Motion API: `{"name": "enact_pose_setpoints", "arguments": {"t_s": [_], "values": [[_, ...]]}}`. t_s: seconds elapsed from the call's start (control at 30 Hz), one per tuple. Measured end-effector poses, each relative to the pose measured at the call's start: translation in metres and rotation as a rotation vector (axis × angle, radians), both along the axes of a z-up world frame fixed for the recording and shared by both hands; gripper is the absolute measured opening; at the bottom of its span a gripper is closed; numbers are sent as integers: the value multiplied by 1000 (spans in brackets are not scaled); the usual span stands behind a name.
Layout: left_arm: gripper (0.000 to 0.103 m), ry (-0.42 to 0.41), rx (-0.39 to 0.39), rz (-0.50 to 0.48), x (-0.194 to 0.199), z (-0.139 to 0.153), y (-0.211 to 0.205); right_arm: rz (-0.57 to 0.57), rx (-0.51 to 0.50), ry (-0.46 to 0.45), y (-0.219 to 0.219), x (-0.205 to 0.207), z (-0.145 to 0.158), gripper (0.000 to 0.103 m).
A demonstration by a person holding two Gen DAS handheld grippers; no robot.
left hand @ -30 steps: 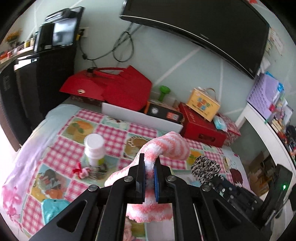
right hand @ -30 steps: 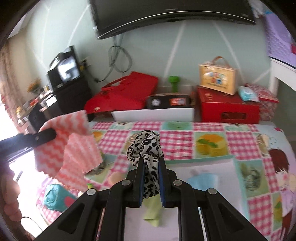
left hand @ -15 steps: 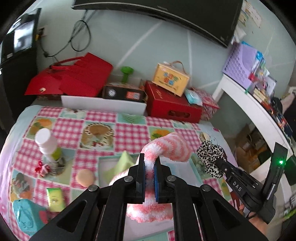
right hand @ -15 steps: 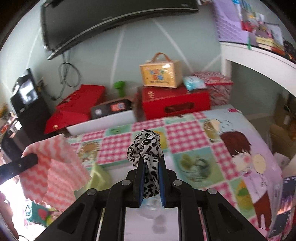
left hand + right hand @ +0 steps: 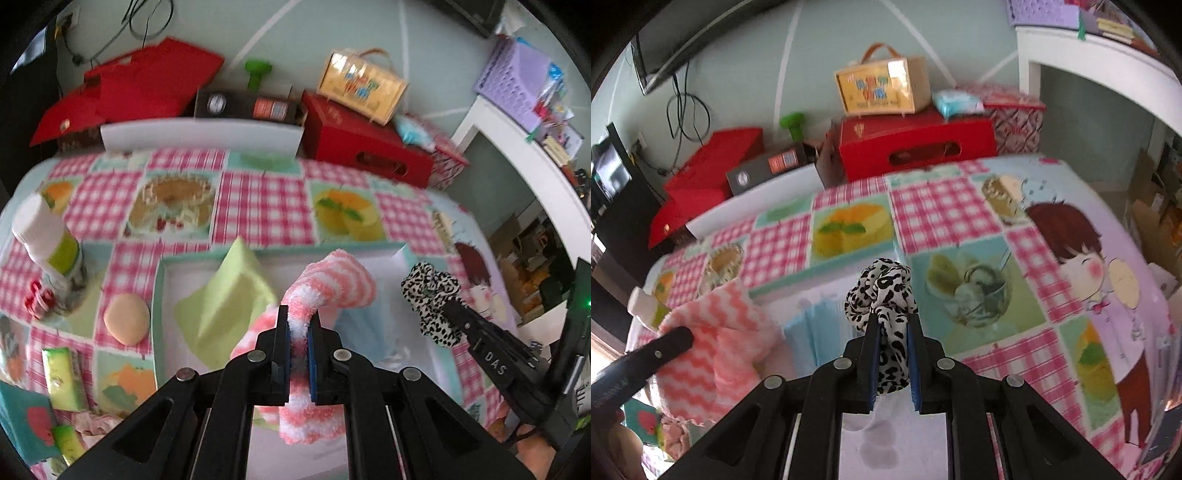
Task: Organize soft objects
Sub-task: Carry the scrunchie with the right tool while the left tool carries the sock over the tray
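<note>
Left wrist view: the left gripper [image 5: 299, 325] pinches a pink-and-white striped fuzzy cloth [image 5: 332, 284] between its pressed-together jaws; the cloth arches over ahead of the fingertips and also hangs below them. Directly beneath and ahead of this tool lies a shallow tray [image 5: 159, 295] with a pale teal rim. Inside it, ahead and to the left of the fingertips, rests a light green cloth [image 5: 225, 299]; ahead and to the right, a pale blue cloth [image 5: 365, 336]. To the right of the tool the right gripper [image 5: 448, 308] comes in from the side, holding a black-and-white leopard-print scrunchie [image 5: 432, 299] over the tray's right edge.

Right wrist view: the right gripper [image 5: 891, 332] is likewise clamped on the scrunchie [image 5: 882, 291], which bunches above the fingertips. The left gripper's finger [image 5: 661, 350] and its pink cloth [image 5: 716, 336] appear to the left.

Progress, as a judgement: two soft items seem already placed in the tray, and two more are carried above it, not yet released. Outside the tray, to the left of the left gripper, a white bottle [image 5: 48, 243], a round peach-coloured pad [image 5: 125, 319] and small packets [image 5: 61, 376] lie on the checked tablecloth [image 5: 258, 199]; whether any of them belongs with the soft items cannot be told.
</note>
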State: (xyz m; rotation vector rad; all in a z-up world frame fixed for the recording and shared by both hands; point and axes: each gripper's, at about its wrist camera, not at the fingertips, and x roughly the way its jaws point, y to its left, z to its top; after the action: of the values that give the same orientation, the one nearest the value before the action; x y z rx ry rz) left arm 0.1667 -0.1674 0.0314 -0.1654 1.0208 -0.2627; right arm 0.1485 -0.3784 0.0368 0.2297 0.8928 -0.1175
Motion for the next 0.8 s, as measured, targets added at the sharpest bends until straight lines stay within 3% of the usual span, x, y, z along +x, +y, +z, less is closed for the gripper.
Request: {"name": "enact_pose_setpoints", "arguments": {"t_s": [0.3,0.8], "values": [[7,108,62,31,10,-41,4,40,-19,86,14,15,-28,14],[8,150,89,53,18,-54,9,66,-29,112,25,25,-40,14]]}}
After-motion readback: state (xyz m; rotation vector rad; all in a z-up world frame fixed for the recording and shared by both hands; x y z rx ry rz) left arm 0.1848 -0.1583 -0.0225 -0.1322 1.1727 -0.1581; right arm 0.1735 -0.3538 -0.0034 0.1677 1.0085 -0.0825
